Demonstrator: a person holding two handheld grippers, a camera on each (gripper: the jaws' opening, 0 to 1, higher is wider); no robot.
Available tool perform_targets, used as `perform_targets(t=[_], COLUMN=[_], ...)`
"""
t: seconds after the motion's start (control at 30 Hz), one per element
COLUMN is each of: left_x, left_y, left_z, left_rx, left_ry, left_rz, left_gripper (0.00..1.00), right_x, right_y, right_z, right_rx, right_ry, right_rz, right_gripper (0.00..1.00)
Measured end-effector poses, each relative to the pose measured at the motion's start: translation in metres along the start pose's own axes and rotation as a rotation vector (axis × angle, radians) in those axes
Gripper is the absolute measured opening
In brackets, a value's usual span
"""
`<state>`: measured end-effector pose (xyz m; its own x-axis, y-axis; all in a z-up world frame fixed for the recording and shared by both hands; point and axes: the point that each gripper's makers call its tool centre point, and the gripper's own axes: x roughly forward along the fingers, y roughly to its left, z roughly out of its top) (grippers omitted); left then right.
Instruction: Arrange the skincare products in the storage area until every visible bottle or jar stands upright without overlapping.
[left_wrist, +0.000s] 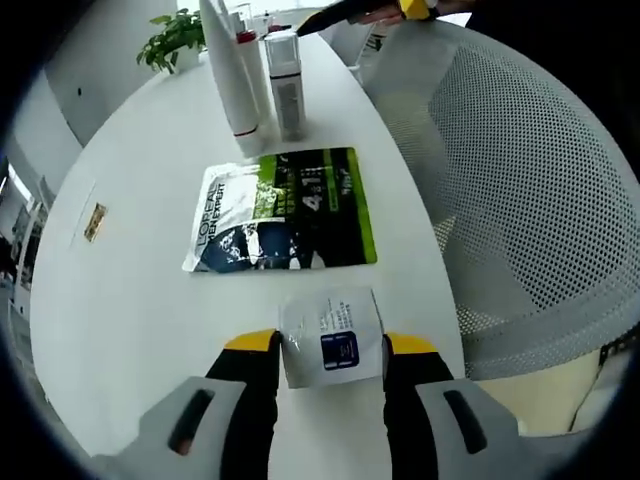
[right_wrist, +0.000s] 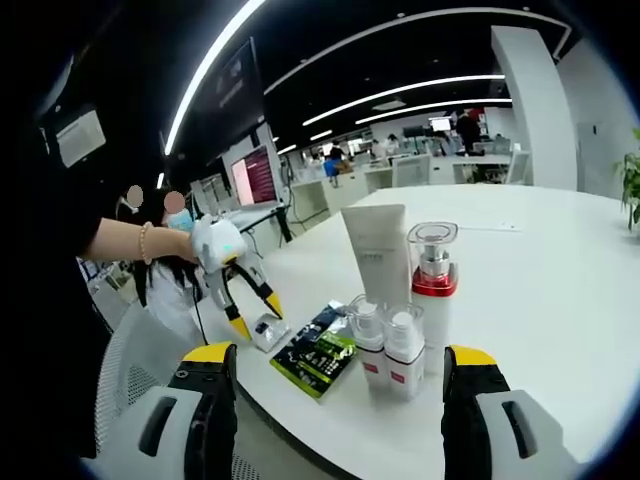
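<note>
Small white jar (left_wrist: 332, 338) sits between the left gripper (left_wrist: 330, 352) jaws at the near table edge; the yellow tips flank its sides and look closed on it, though actual contact is hard to confirm. Label faces up toward the camera, so whether it stands on its base I cannot tell.

Just beyond the jar: flat green-and-black sachet (left_wrist: 285, 208), lying face up, long axis across the view. Farther on, upright group: tall white tube (left_wrist: 232, 75) and pump bottle (left_wrist: 286, 82), side by side, near a potted plant (left_wrist: 172, 40).

Right gripper view: right gripper (right_wrist: 338, 372) jaws wide apart, holding nothing, hovering off the table edge (right_wrist: 540, 300) facing the upright cluster. Tube (right_wrist: 378, 250), red-collared pump bottle (right_wrist: 433, 290), two small bottles (right_wrist: 390, 345) in front, touching or nearly so. Sachet (right_wrist: 318, 352) left of them; left gripper (right_wrist: 252, 322) with jar (right_wrist: 268, 330) farther left, held by a person's hand (right_wrist: 175, 245).

Judgement: the jar goes toward the cluster, past the sachet; left hand is nearer.
</note>
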<state>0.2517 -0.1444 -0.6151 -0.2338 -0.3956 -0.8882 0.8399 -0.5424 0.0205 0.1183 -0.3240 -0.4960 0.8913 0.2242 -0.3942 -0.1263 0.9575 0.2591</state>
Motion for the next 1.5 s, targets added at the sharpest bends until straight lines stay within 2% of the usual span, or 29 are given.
perform_targets(t=[0.17,0.37,0.5,0.77,1.07,1.23,1.33,1.5], left_x=[0.002,0.004,0.004,0.004,0.000,-0.005,-0.008,-0.016], left_y=[-0.002,-0.002,-0.003,-0.002,0.001,0.008,0.013,0.027], left_z=[0.001,-0.004,-0.003,-0.003,0.001,0.007,0.015,0.023], left_rx=[-0.005,0.005,-0.004,-0.014,-0.025,-0.087,-0.136,-0.265], left_ry=[0.006,0.041,0.035,0.034,0.029,-0.015,-0.062,-0.167], left_rz=[-0.004,-0.002,-0.013,-0.008,0.000,0.022,0.042,0.103], left_gripper=[0.39,0.39,0.35,0.36,0.41,0.43,0.45,0.51], right_x=[0.000,0.000,0.000,0.000,0.000,0.000,0.000,0.000], right_y=[0.000,0.000,0.000,-0.001,0.000,0.000,0.000,0.000], right_z=[0.001,0.000,-0.001,-0.001,-0.001,-0.001,-0.001,0.000], right_rx=[0.000,0.001,0.001,0.001,0.002,0.002,0.002,0.002], right_ry=[0.000,0.002,0.005,0.008,0.010,0.009,0.008,0.004], right_rz=[-0.001,-0.001,-0.001,-0.001,0.000,0.002,0.002,0.001], right_gripper=[0.90,0.90,0.90,0.90,0.90,0.90,0.90,0.90])
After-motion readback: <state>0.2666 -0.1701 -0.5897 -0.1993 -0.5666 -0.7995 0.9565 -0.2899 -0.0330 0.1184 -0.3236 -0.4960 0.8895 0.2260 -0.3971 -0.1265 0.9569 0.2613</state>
